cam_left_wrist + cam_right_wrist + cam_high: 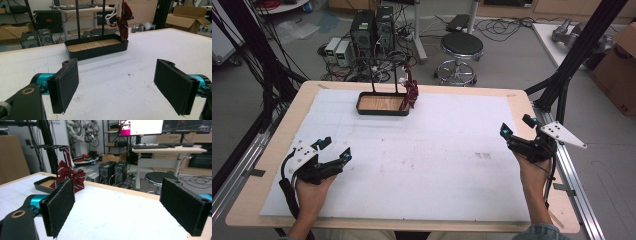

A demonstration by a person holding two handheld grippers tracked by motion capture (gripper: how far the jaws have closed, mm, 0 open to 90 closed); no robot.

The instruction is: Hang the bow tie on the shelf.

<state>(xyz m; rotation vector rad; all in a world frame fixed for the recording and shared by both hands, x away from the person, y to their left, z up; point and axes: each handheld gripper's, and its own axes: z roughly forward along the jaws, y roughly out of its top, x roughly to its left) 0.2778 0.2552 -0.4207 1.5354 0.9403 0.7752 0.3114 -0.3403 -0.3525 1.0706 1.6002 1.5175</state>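
A black tray (pixel 382 112) with a wooden floor and an upright black rack stands at the far middle of the white mat. A dark red striped bow (pixel 412 91) hangs from the rack at the tray's right end; it also appears as the bow (pixel 124 20) and the bow (pixel 68 174). My left gripper (pixel 336 148) rests open near the mat's front left, jaws wide apart with nothing between them (pixel 120 86). My right gripper (pixel 515 126) is held open at the right edge, also bare (pixel 125 207).
The white mat (pixel 432 155) covers a wooden table (pixel 247 200). Black frame posts rise at both sides. Beyond the far edge stand a stool (pixel 461 50), computer towers (pixel 372 30) and cables on the floor. A cardboard box (pixel 619 65) sits at the far right.
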